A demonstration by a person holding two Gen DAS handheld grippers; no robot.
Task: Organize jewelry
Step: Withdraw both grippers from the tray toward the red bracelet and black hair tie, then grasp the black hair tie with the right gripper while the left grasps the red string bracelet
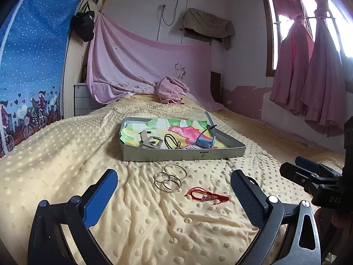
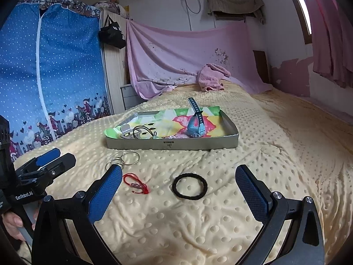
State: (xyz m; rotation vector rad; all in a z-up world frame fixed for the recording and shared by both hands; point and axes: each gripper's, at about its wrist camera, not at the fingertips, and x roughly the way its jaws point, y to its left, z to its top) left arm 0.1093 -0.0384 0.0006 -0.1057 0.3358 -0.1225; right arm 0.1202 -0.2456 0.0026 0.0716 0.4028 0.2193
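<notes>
Grey metal tray [image 1: 183, 154] at my twelve o'clock already holds blue wristwatch [image 1: 204, 141]. Thin silver bangles [image 1: 169, 177], red braided cord bracelet [image 1: 206, 194], black fuzzy hair tie [image 2: 189, 186] remain on yellow dotted blanket [image 1: 66, 176]. My left gripper [image 1: 174, 194], right gripper [image 2: 178, 193] both spread, empty.

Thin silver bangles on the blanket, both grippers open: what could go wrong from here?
1. The thin silver bangles overlap and lie flat on the soft dimpled yellow blanket; the left gripper may lift only one or snag fabric.
2. The red braided cord bracelet lies close beside them and could be dragged along.
3. The grey metal tray already looks crowded near its front wall.
</notes>
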